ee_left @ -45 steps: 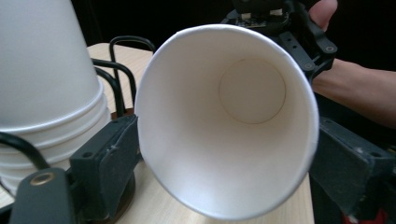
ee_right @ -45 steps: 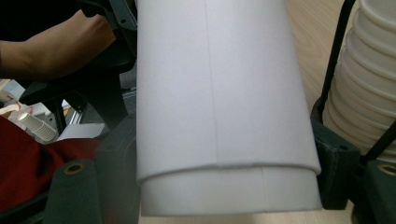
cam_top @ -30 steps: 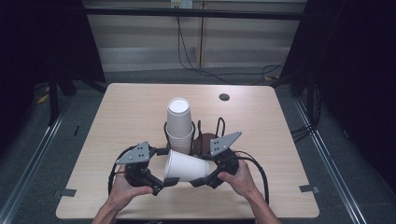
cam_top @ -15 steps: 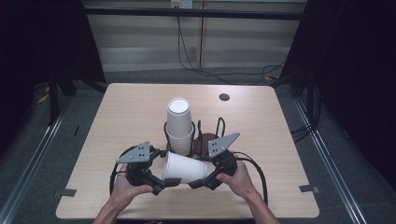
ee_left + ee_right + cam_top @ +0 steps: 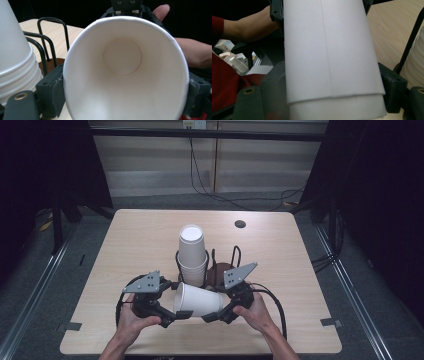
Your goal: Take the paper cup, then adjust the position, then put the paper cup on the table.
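Note:
A white paper cup point(image 5: 197, 300) lies on its side above the table's front, held between both grippers. My left gripper point(image 5: 175, 312) is shut on its rim end; in the left gripper view the jaws press both sides of the cup point(image 5: 125, 70) and I look into its open mouth. My right gripper point(image 5: 212, 312) is shut on the base end. The right gripper view shows the cup's wall point(image 5: 327, 50) with a step across it near the jaws, like one cup layered over another. A stack of white cups point(image 5: 192, 252) stands upright just behind.
The stack sits in a black wire holder point(image 5: 215, 265) on a brown base at the table's middle; its wires point(image 5: 50, 37) and the stack point(image 5: 414, 65) are close beside the grippers. A small dark hole point(image 5: 240, 224) marks the far right. The table's front edge point(image 5: 200, 352) is near the hands.
Barely anything: both hands and the cup have stayed in the same spot in front of the holder.

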`<state>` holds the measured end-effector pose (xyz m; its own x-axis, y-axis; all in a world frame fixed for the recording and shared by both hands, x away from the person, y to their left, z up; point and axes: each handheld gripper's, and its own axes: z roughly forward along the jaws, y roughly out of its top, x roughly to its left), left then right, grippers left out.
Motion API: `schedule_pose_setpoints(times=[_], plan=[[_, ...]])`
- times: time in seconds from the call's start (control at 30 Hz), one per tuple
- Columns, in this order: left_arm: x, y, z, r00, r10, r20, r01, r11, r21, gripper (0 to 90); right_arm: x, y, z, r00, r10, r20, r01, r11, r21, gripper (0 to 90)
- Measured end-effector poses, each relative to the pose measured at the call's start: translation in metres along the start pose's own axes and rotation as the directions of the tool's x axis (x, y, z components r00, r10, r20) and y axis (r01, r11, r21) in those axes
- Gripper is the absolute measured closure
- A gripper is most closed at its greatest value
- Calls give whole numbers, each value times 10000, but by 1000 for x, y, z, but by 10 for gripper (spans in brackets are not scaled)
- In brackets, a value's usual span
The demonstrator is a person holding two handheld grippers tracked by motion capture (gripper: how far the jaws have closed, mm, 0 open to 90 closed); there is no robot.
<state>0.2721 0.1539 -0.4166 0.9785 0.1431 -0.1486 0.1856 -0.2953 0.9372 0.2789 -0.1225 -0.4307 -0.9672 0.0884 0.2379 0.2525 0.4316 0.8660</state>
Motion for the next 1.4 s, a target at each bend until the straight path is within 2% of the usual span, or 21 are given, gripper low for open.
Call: schedule_pose_setpoints(times=[0.1, 0.17, 0.43, 0.63, 0.77, 0.83, 0.9, 1.1, 1.17, 1.27, 1.4], plan=[[1, 0, -1, 10000, -52, -39, 53, 9999, 86, 135, 0, 0, -1, 9999, 0, 171, 2, 9999, -119, 183], [1, 0, -2, 9999, -109, -31, 109, 9999, 65, 136, 0, -1, -2, 9999, -15, 138, 18, 9998, -206, 212], [4, -2, -9, 9987, -334, -390, 343, 9991, 228, 135, -2, -2, -9, 9992, 65, 391, -38, 9975, -700, 136], [7, -3, -15, 9966, -469, -675, 487, 9985, 264, 132, -1, -4, -15, 9921, 74, 1250, 45, 9955, -945, 133], [8, -4, -18, 9953, -474, -840, 509, 9979, 401, 131, -2, -7, -19, 9881, 177, 1526, 13, 9923, -1236, 132], [9, -4, -20, 9944, -533, -910, 574, 9974, 434, 131, -3, -8, -20, 9851, 253, 1703, -29, 9915, -1303, 132], [10, -5, -22, 9935, -502, -1022, 555, 9972, 494, 130, -3, -9, -21, 9782, 333, 2049, -67, 9916, -1293, 132], [14, -7, -31, 9890, -669, -1320, 768, 9945, 713, 128, -4, -14, -25, 9706, 481, 2359, -124, 9885, -1504, 132], [14, -8, -34, 9864, -612, -1526, 741, 9940, 805, 128, -4, -16, -26, 9690, 549, 2410, -156, 9867, -1618, 132], [17, -12, -40, 9824, -777, -1700, 946, 9911, 941, 126, -5, -19, -25, 9648, 652, 2549, -231, 9861, -1647, 132], [23, -17, -49, 9713, -1032, -2143, 1299, 9849, 1146, 125, -6, -22, -24, 9617, 732, 2642, -282, 9850, -1705, 132]])
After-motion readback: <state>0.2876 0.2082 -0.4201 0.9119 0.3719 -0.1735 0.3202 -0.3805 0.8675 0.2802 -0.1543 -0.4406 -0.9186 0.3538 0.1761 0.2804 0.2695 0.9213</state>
